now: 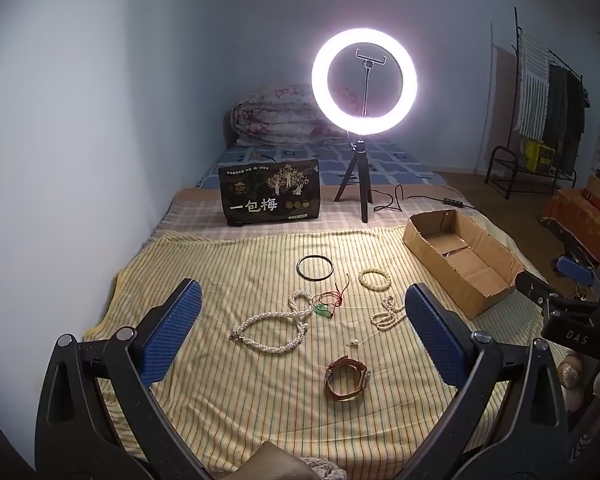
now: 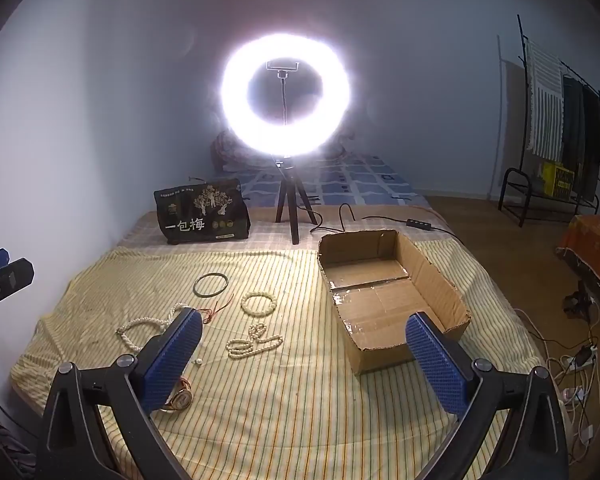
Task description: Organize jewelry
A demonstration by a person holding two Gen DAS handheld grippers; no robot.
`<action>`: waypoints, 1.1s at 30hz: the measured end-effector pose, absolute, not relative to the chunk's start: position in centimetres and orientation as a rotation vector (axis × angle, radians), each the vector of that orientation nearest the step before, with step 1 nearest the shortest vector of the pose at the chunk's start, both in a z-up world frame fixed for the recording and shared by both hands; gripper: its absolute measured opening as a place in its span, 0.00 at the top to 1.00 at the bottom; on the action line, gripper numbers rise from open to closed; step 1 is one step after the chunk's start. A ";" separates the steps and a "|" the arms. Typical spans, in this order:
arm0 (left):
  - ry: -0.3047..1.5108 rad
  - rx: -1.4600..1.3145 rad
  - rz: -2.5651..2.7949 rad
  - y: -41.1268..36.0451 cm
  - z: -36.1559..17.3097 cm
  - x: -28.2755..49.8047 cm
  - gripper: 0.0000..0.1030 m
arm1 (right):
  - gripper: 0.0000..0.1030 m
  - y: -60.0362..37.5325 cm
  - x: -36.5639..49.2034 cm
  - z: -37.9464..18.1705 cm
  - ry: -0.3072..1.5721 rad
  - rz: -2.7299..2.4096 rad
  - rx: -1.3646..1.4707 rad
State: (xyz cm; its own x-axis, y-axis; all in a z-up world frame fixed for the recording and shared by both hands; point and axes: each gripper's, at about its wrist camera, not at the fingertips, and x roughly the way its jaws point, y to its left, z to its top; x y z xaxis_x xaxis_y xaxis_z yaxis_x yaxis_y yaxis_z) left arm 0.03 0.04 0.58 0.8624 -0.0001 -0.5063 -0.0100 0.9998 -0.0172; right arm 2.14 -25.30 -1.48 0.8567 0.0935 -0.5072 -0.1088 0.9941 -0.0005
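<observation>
Jewelry lies scattered on a yellow striped cloth [image 1: 228, 408]. A thick twisted pearl necklace [image 1: 272, 326], a red cord with a green pendant [image 1: 325, 307], a thin pearl strand [image 1: 386, 314], a pale bead bracelet [image 1: 375, 279], a dark bangle [image 1: 315, 267], a small earring [image 1: 354, 343] and a brown-strap watch [image 1: 347, 378] are spread out there. An open cardboard box [image 2: 380, 292] sits to the right of them. My left gripper [image 1: 302, 322] hovers open above the jewelry, holding nothing. My right gripper [image 2: 304, 354] is open too, over the cloth between the pearl strand [image 2: 252, 342] and the box.
A lit ring light on a tripod [image 1: 364, 82] stands behind the cloth, its cable trailing right. A dark printed bag [image 1: 270, 192] stands at the back left. The bed meets a wall on the left. A clothes rack [image 2: 556, 128] and floor cables [image 2: 576, 368] are to the right.
</observation>
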 end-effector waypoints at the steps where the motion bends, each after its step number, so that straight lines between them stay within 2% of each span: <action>1: 0.530 -0.019 0.006 0.1 0.6 0.0 0.00 | 0.00 -25.3 2.1 -1.5 0.532 0.107 -0.029; 33: 0.519 -0.019 0.013 -0.1 1.2 0.0 0.00 | 0.00 -25.1 2.4 -1.4 0.544 0.111 -0.015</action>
State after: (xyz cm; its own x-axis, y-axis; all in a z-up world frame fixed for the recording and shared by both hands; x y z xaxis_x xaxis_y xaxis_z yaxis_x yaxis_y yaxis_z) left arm -0.01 -0.11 1.18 0.8680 0.0076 -0.4965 -0.0174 0.9997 -0.0150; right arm 2.41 -25.10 -1.36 0.8498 0.1018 -0.5172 -0.1099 0.9938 0.0151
